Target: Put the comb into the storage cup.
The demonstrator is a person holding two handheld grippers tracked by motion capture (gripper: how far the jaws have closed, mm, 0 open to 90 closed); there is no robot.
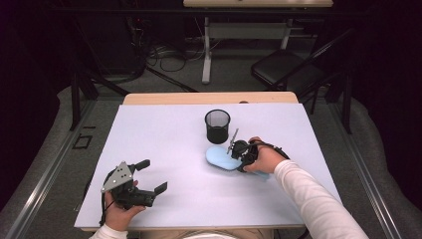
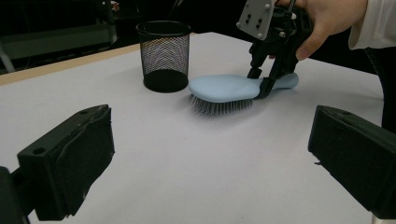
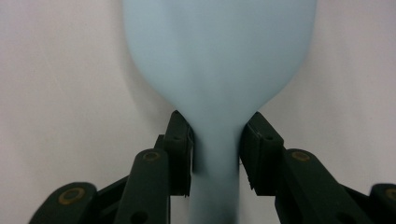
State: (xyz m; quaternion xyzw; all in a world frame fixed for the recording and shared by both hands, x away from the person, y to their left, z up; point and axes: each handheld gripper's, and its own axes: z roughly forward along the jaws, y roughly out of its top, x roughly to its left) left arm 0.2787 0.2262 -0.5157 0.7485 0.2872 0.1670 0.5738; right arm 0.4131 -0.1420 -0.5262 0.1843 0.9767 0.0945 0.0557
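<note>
Beyond the white-topped table [image 1: 164,149] lie grey carpet [image 1: 234,77], a black chair [image 1: 286,69] and tangled cables [image 1: 166,55] in a dark room.

Brush [image 3: 219,70] head cut off at top edge in my right gripper view; bristles hidden beneath.

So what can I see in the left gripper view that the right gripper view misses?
The left gripper view alone shows the black wire-mesh cup, the brush's dark bristles resting on the white table, and the person's hand on the right gripper. The right gripper view alone shows both pads pressing the handle's narrow neck up close. Both share the pale blue plastic hairbrush and the gripper clamped on it.
</note>
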